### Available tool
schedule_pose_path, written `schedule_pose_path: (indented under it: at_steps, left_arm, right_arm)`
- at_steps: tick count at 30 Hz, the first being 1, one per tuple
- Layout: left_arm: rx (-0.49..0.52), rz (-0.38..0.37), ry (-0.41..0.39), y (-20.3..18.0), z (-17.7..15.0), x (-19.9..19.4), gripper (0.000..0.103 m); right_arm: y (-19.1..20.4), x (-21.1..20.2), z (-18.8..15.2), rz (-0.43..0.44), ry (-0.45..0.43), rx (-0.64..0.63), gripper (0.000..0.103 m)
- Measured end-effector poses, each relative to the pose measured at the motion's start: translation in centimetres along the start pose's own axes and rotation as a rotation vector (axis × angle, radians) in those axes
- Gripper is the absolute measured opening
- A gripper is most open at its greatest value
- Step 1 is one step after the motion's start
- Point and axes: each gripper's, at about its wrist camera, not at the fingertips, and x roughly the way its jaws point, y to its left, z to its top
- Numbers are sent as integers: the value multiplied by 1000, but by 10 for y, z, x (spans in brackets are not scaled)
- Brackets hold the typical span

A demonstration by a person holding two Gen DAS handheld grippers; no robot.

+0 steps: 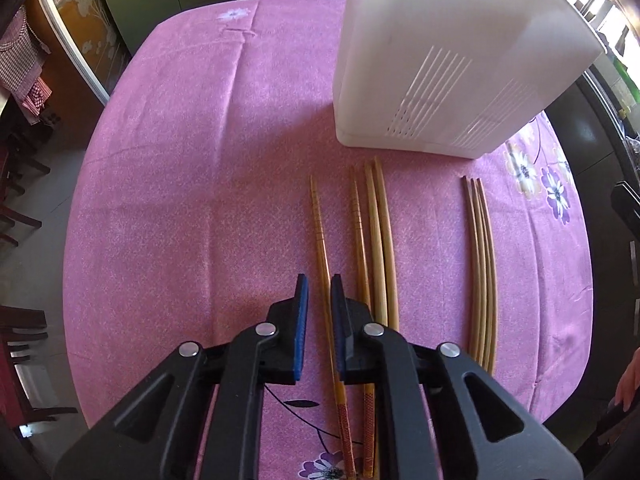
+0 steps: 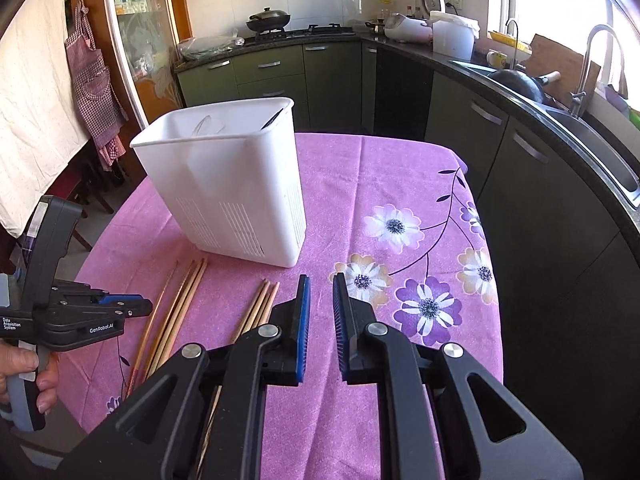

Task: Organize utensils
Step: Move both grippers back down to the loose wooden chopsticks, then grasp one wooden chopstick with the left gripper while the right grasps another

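Observation:
Several wooden chopsticks lie side by side on the pink tablecloth [image 1: 180, 200], in front of a white slotted utensil holder [image 1: 440, 80]. Two darker ones with patterned ends [image 1: 318, 216] lie left, a pale pair [image 1: 380, 232] beside them, and three thin ones [image 1: 482, 264] further right. My left gripper [image 1: 319, 282] points steeply down over the leftmost dark chopstick, which shows through the narrow slit between its jaws; I see no grip on it. My right gripper [image 2: 322, 280] hovers shut and empty just right of the thin chopsticks [image 2: 258, 308], with the holder [image 2: 232, 184] beyond.
The left gripper [image 2: 146, 305] and the hand [image 2: 24, 364] holding it show at the left of the right wrist view. Dark green kitchen cabinets [image 2: 276, 72] and a sink counter [image 2: 560, 120] ring the table's far and right sides. Wooden chairs [image 1: 20, 216] stand at its left.

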Motion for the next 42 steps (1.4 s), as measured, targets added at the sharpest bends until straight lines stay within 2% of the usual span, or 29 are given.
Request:
schedule_pose_path:
  at_steps: [4, 10, 15, 17, 26, 31, 35, 42]
  left_arm:
    - [-4, -9, 31, -1, -2, 7, 11]
    - [4, 4, 38, -7, -1, 11, 11]
    - [14, -6, 50, -5, 3, 14, 7]
    - [8, -6, 45, -2, 4, 13, 6]
    - [-46, -55, -120, 23, 0, -34, 6]
    - [-38, -63, -197, 25, -9, -59, 6]
    - [-19, -40, -273, 26, -21, -80, 6]
    - [-2, -40, -313, 25, -22, -92, 6]
  right_arm:
    - [5, 9, -2, 2, 30, -24, 12]
    - [7, 18, -4, 2, 59, -35, 12]
    - [5, 27, -6, 26, 113, -22, 12]
    - [3, 33, -8, 49, 148, -9, 19]
    - [11, 77, -22, 171, 323, 60, 19]
    - [20, 91, -21, 187, 362, 75, 17]
    - [25, 99, -18, 182, 386, 79, 14]
    - [39, 105, -15, 191, 403, 77, 14]
